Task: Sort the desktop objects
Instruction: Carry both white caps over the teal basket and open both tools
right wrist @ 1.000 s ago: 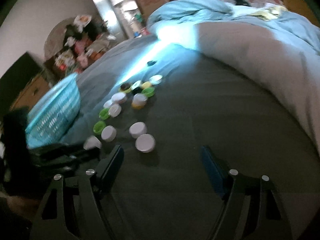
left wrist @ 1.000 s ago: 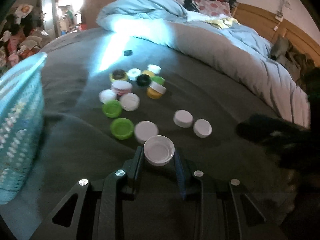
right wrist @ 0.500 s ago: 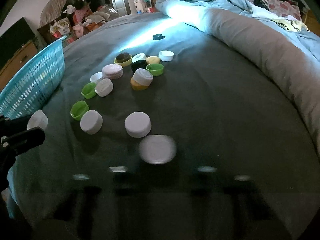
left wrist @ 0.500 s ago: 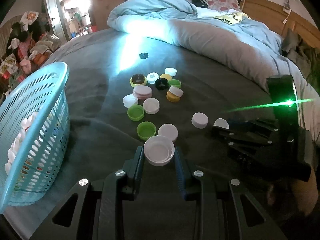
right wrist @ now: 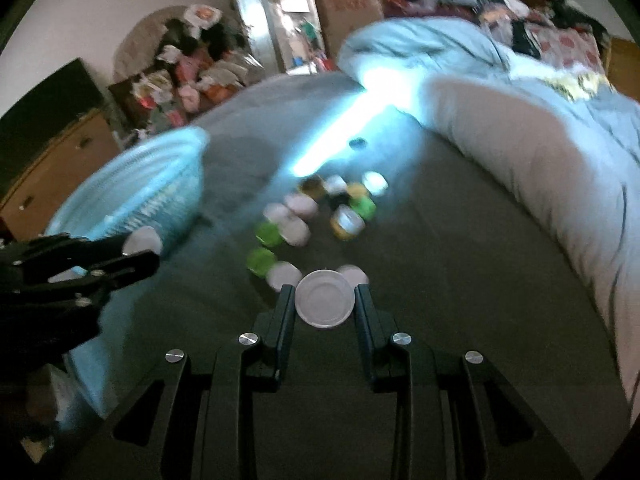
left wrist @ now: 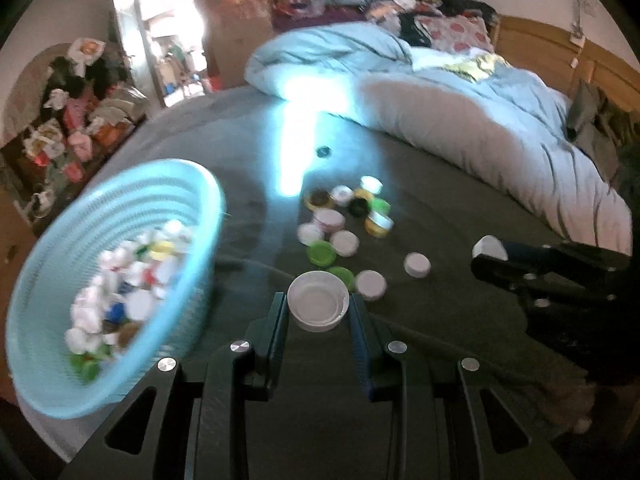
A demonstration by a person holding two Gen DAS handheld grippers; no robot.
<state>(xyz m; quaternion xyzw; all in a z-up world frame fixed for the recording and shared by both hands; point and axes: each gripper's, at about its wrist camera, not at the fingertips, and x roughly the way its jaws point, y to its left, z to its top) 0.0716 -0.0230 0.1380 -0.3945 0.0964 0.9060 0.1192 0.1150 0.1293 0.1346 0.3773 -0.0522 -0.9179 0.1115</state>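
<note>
My left gripper (left wrist: 319,307) is shut on a white bottle cap (left wrist: 318,300), hollow side up, lifted above the grey bedsheet. My right gripper (right wrist: 325,300) is shut on another white cap (right wrist: 325,298), flat side toward the camera. In the left wrist view the right gripper (left wrist: 492,252) shows at the right with its cap (left wrist: 489,246). In the right wrist view the left gripper (right wrist: 136,250) shows at the left beside the basket. A turquoise basket (left wrist: 48,360) holding several caps stands at the left. Several loose caps (left wrist: 344,216) in white, green, yellow and black lie on the sheet ahead.
A rolled light-blue and grey duvet (left wrist: 460,120) runs across the back and right of the bed. A single dark cap (left wrist: 322,151) lies apart near a bright light patch. Clutter and a wooden cabinet (right wrist: 52,168) stand past the bed's left edge.
My right gripper shut on a white cap from the sheet and lifted it. Both grippers rose, and the basket came further into the left wrist view.
</note>
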